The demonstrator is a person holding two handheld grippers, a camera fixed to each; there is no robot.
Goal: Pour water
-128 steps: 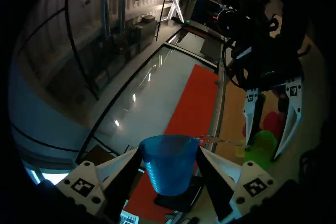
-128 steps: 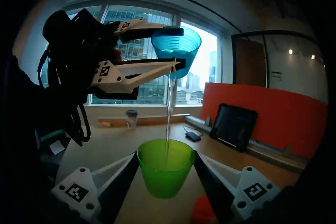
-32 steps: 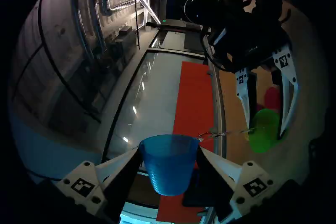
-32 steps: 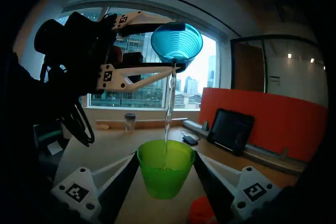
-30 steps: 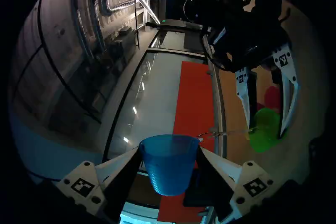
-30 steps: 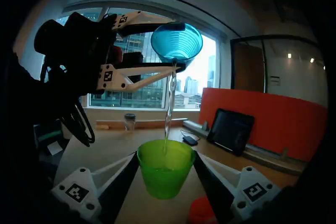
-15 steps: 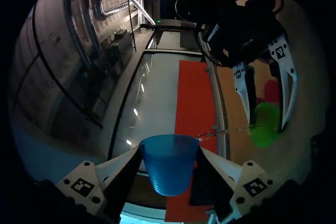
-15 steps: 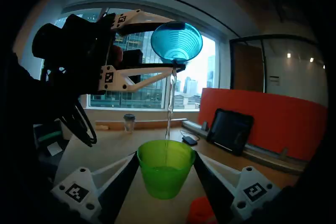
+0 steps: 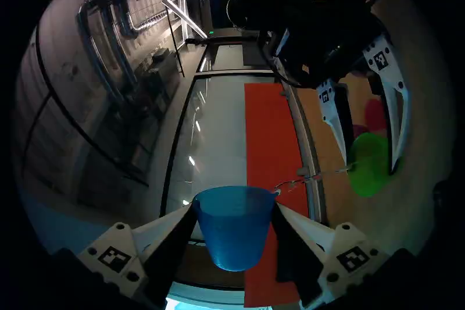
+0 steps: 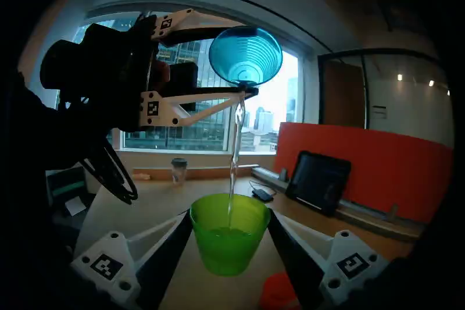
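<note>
1. The left gripper hangs high over a wooden desk, its 2 white fingers clamped on a blue cup. In the right gripper view 1 finger sits above the cup and 1 below.
2. The blue cup is tipped far over, with its open mouth turned toward the right gripper's camera.
3. A thin, wavering stream of water drops from the cup's lower rim straight into a green cup below.
4. The right gripper has its 2 fingers pressed against opposite sides of the green cup, which stands upright with water pooled in its bottom. Whether the cup rests on the desk or is held just above it cannot be told.
5. In the left gripper view, the blue cup sits between that gripper's own fingers. The stream runs from its rim toward the green cup, which is gripped farther off by the right gripper.
6. Behind the pour, a wide window looks out on tall buildings, and a small cup stands at its ledge.
7. An orange partition runs along the desk's far side, with a dark tablet propped against it.
8. A red object lies at the lower edge, near the right gripper's finger; what it is cannot be made out.
</note>
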